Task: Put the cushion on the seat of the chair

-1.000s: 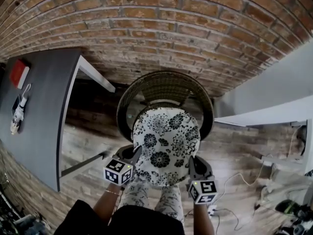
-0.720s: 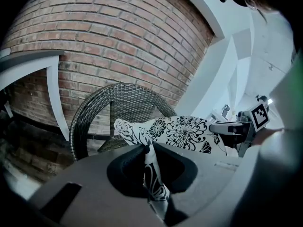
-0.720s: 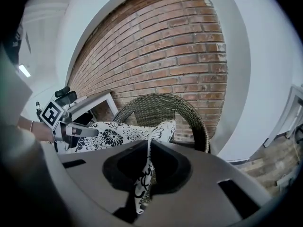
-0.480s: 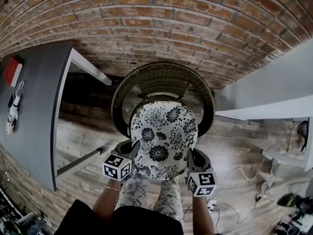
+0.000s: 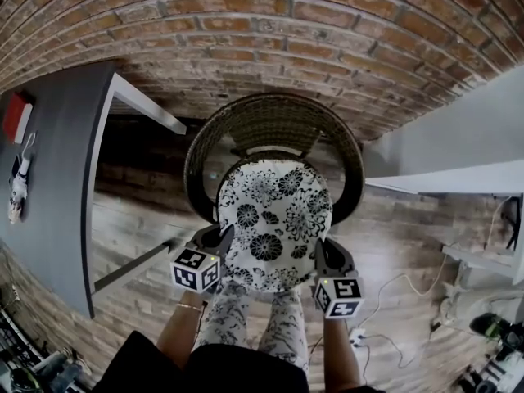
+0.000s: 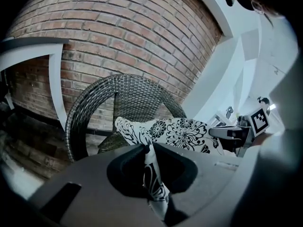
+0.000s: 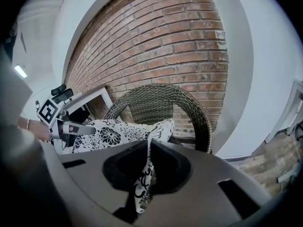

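A white cushion with black flowers [image 5: 274,222] hangs level over the seat of a dark wicker chair [image 5: 270,129] that stands against the brick wall. My left gripper [image 5: 223,237] is shut on the cushion's near left edge, and my right gripper [image 5: 318,250] is shut on its near right edge. In the left gripper view the cushion [image 6: 182,132] runs out from the pinched fabric towards the chair's curved back [image 6: 125,96]. The right gripper view shows the cushion [image 7: 113,131] in front of the chair [image 7: 165,103]. The seat is hidden under the cushion.
A grey table [image 5: 57,195] stands at the left with a red item [image 5: 15,117] and a small object [image 5: 16,191] on it. A white shelf edge [image 5: 446,178] juts in from the right. Cables [image 5: 409,289] lie on the wood floor at the right.
Both grippers have sunk with the cushion, which now sits lower and further in over the chair's seat. The grip on both edges is unchanged.
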Motion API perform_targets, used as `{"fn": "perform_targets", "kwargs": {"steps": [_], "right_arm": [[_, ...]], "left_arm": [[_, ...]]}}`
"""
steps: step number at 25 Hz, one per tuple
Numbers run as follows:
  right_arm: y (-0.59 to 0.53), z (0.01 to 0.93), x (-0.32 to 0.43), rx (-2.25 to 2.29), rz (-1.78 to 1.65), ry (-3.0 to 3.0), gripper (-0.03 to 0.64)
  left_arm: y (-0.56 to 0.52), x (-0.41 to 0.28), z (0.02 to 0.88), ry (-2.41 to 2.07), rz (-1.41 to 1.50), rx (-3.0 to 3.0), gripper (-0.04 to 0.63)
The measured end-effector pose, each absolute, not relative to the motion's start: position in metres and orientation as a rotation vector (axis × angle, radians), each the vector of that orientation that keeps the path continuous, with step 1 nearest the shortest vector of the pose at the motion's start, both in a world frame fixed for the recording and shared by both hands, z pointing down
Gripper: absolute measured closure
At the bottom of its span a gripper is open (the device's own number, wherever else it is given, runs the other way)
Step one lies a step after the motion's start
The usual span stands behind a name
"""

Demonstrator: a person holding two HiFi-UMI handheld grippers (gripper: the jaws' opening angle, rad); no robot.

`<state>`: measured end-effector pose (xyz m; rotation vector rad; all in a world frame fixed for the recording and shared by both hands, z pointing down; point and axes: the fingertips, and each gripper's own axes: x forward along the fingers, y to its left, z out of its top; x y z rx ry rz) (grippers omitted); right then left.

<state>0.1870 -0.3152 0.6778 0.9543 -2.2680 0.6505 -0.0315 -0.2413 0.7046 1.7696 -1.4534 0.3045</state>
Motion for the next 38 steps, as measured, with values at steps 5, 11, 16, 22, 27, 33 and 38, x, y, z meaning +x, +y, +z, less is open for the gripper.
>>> {"fn": "perform_targets", "kwargs": {"steps": [5, 11, 16, 22, 27, 33, 38], "right_arm": [[-0.321, 0.688, 0.185, 0.953, 0.642, -2.267, 0.598], [-0.32, 0.703, 0.186, 0.927, 0.648, -2.241, 0.598], [-0.322, 0.719, 0.19, 0.917, 0.664, -2.213, 0.598], [-0.33, 0.735, 0.187, 0.909, 0.676, -2.194, 0.597], [-0.334, 0.75, 0.185, 0.907, 0.699, -2.17, 0.597], [-0.343, 0.764, 0.185, 0.887, 0.704, -2.144, 0.597], [-0.351, 0.772, 0.188, 0.887, 0.7, -2.123, 0.597]], "left_arm": [[-0.248, -0.033, 0.713, -1.456, 0.311, 1.771, 0.581], [-0.25, -0.032, 0.726, -1.455, 0.328, 1.76, 0.581], [-0.249, -0.033, 0.739, -1.452, 0.366, 1.752, 0.58], [-0.254, -0.039, 0.751, -1.464, 0.379, 1.733, 0.58], [-0.255, -0.044, 0.763, -1.464, 0.396, 1.715, 0.58], [-0.259, -0.05, 0.774, -1.477, 0.399, 1.679, 0.58], [-0.262, -0.049, 0.782, -1.47, 0.411, 1.668, 0.578]]}}
